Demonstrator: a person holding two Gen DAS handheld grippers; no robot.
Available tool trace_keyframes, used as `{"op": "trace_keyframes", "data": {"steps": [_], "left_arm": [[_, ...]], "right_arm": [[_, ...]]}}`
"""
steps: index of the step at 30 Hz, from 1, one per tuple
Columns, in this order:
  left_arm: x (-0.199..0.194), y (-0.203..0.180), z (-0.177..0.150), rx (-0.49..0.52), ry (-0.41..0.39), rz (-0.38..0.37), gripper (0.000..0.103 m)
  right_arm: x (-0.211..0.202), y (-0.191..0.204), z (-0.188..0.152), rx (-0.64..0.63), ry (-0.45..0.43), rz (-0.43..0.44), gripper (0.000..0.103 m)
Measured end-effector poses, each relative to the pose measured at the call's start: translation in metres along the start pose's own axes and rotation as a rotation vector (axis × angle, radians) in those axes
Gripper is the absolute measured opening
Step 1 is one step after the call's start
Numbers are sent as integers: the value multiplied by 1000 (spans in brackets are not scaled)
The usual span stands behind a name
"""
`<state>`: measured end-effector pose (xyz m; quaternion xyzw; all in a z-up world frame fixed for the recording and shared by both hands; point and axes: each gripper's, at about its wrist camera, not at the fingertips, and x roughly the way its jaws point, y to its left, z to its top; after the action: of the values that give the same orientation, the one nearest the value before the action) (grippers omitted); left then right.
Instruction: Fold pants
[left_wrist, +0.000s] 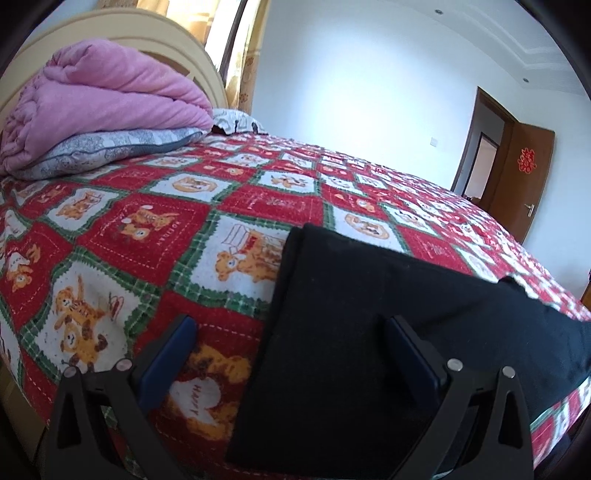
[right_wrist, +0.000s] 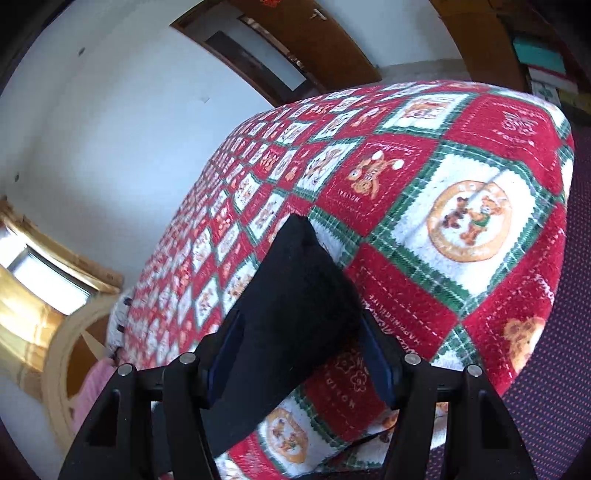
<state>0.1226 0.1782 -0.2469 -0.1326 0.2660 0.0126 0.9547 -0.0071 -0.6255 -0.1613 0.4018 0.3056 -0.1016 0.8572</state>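
My left gripper (left_wrist: 291, 354) and right gripper (right_wrist: 301, 354) both sit open around the black pants (left_wrist: 369, 332), soft floppy stuff, so I'd pinch the folded edges.

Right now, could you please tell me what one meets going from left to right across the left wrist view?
Folded pink quilt → blue-padded left finger of the left gripper → black folded pants → open brown wooden door.

Pants (left_wrist: 369, 332) lying on the bed (left_wrist: 207, 206) along its near edge, perhaps overhanging it. Blanket (left_wrist: 103, 96) stacked on a pillow (left_wrist: 110, 147) at the far left corner, against the headboard (left_wrist: 177, 40). Door (left_wrist: 517, 184) beyond the far right edge.
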Motion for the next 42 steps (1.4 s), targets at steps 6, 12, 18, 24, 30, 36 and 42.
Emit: {"op": "trace_keyframes", "data": {"steps": [6,12,18,24,30,36,42], "left_arm": [[-3,15,10,-119,5,-34,103],[-3,4,11,2,1,84,103],[3,14,11,-29,34,78,103],[3,12,10,-14,18,82,103],[4,12,9,-13,10,81,103],[3,12,7,-5,1,77,103],[3,13,5,0,-16,71,103]], "right_arm": [[2,-15,-1,23,-100,31,48],[9,-10,-4,8,-106,56,24],[15,-9,-6,-3,-104,43,24],[14,3,-11,-77,-133,-24,14],[16,14,-19,-134,-152,-50,11],[9,35,-26,-199,-203,-37,10],[7,74,-45,-337,-227,-27,10]]}}
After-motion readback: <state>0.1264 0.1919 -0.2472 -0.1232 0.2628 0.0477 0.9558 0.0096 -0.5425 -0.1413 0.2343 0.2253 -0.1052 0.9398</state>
